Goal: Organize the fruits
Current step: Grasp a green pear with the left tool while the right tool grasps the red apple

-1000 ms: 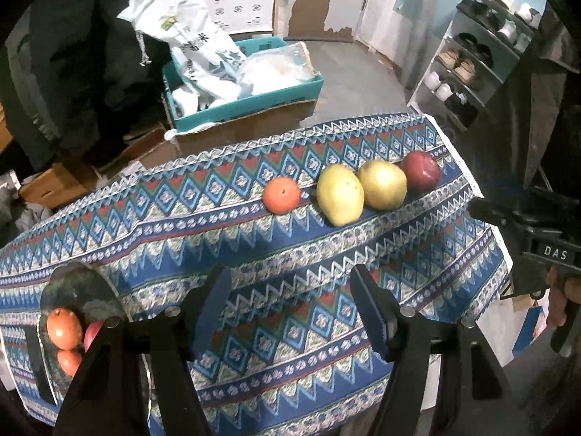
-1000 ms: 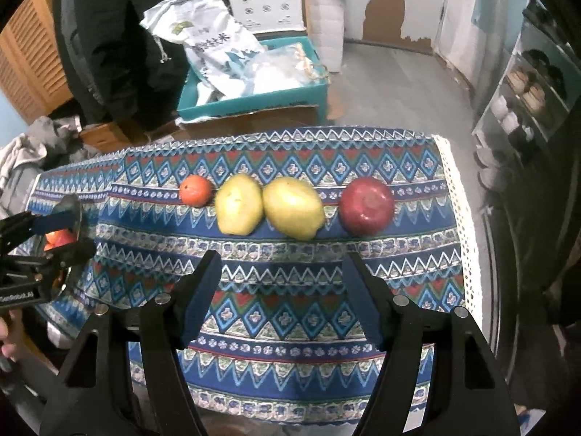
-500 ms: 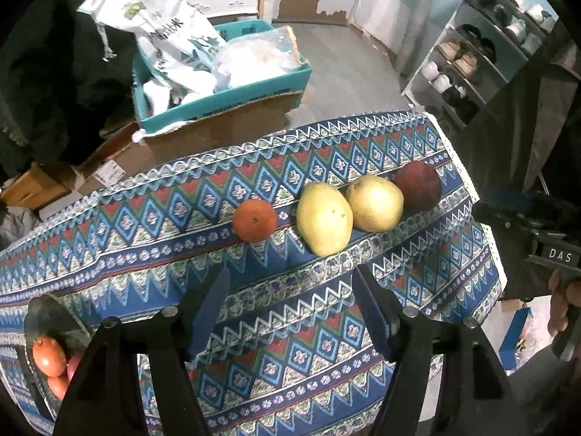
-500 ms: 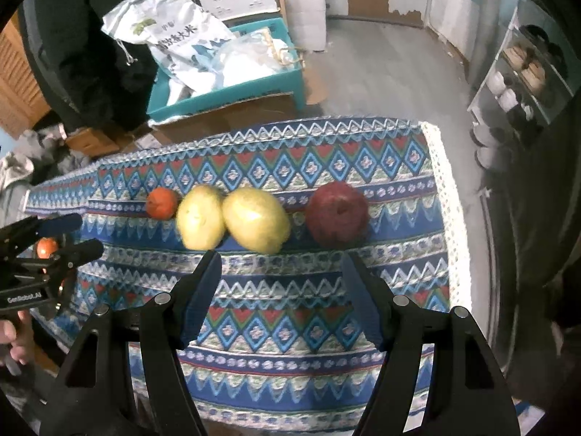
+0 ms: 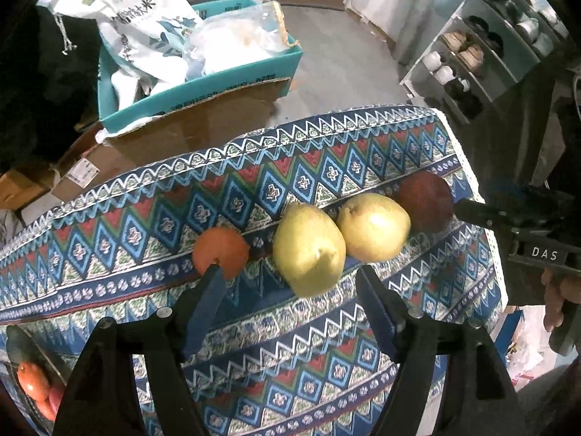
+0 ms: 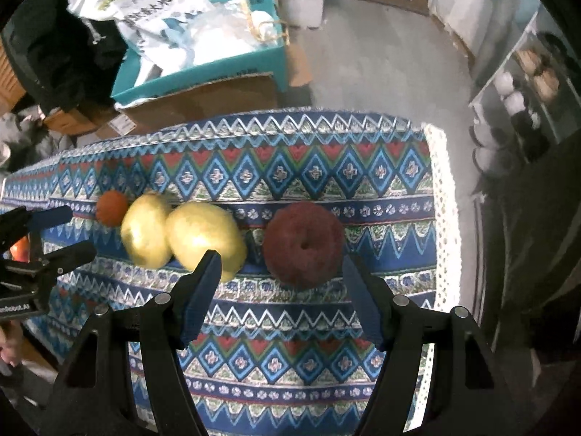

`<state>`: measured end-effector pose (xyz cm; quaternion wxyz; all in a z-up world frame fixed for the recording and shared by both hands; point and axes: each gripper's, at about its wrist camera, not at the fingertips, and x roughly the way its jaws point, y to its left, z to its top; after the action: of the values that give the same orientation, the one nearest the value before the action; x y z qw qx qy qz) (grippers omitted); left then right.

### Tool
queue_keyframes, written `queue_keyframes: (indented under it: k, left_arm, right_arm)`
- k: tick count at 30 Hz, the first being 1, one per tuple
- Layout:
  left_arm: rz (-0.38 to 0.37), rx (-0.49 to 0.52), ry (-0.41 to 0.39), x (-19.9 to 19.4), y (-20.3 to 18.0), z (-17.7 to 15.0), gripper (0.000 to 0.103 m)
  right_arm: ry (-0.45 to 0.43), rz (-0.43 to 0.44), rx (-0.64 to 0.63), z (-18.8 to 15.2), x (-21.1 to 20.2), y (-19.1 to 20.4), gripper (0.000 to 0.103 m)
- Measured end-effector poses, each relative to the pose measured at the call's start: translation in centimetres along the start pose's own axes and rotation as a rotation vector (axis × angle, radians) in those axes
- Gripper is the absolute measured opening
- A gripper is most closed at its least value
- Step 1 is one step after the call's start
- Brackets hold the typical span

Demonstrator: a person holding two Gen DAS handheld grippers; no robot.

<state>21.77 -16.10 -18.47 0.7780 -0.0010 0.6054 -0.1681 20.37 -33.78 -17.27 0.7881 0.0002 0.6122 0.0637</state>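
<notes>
An orange (image 5: 221,250), two yellow pears (image 5: 308,249) (image 5: 374,227) and a dark red apple (image 5: 425,201) lie in a row on the patterned tablecloth (image 5: 326,152). My left gripper (image 5: 288,276) hangs above the left pear, its jaws opening; the left fingertip overlaps the orange in view, and nothing is pressed. In the right wrist view my right gripper (image 6: 280,259) is open just before the apple (image 6: 303,243), which shows between its fingertips, with the right pear (image 6: 205,236) beside the left finger. A dark bowl (image 5: 14,345) of red fruit sits at the lower left.
Behind the table stand a teal box (image 5: 203,87) stuffed with white bags and a cardboard box (image 6: 203,101). A shoe rack (image 5: 490,54) is at the far right. The lace-trimmed right edge of the cloth (image 6: 445,218) is close to the apple. A person's hand (image 5: 559,301) holds the right gripper.
Both grippers have come forward and down toward the fruit row, which now looks larger. The left jaws stand a little wider. The fruit has not moved.
</notes>
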Motion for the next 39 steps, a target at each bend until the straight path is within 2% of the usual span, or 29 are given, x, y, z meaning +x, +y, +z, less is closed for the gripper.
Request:
queue_keyframes:
  k: [11,19,22,25,30,39]
  left_arm:
    - [-0.055,-0.008,0.066,4.1,-0.6,0.7,0.076]
    - [-0.049,0.02,0.098,6.3,-1.5,1.3,0.076]
    - [-0.053,0.008,0.105,6.9,-1.5,1.4,0.081]
    - [-0.052,0.008,0.118,7.3,-1.4,1.4,0.081]
    - [-0.029,0.046,0.138,8.6,-1.6,0.7,0.08]
    - [-0.009,0.077,0.119,9.0,-2.3,1.0,0.08]
  right_arm:
    - [0.038,0.037,0.051,0.7,3.5,-2.1,0.07]
    - [0.056,0.055,0.063,1.2,5.0,-2.5,0.07]
    - [0.061,0.054,0.059,1.1,5.6,-2.4,0.071]
    - [0.067,0.053,0.055,1.1,6.0,-2.3,0.072]
    - [0.08,0.05,0.058,0.9,6.7,-2.7,0.072]
    - [0.101,0.047,0.054,0.6,8.0,-2.6,0.072]
